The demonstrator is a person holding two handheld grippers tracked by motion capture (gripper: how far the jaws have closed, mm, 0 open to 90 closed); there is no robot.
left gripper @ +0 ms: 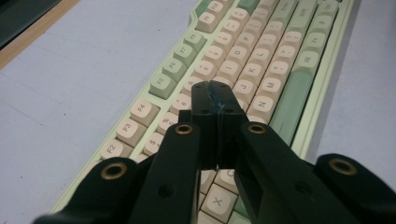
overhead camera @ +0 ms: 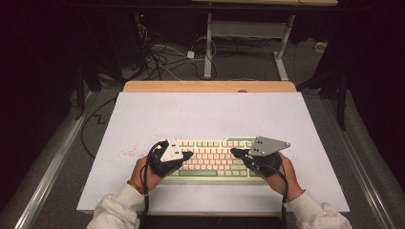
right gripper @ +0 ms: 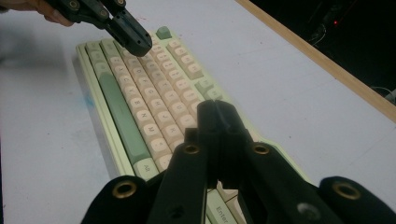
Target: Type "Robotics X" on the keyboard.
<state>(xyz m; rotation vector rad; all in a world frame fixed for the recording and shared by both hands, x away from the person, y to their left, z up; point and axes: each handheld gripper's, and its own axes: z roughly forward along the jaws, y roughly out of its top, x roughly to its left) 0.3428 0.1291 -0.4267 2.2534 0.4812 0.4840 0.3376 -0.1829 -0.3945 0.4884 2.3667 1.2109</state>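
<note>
Keyboard (overhead camera: 210,160) near the table's (overhead camera: 200,114) front edge, bare surface beyond; both tongs, left (overhead camera: 190,154) and right (overhead camera: 233,151), closed empty above its keys

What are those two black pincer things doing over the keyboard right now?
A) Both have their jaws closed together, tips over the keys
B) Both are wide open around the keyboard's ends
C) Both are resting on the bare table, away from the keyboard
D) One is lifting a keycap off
A: the left gripper and the right gripper each show jaws pressed together with nothing between them, tips poised over the keyboard.
</note>
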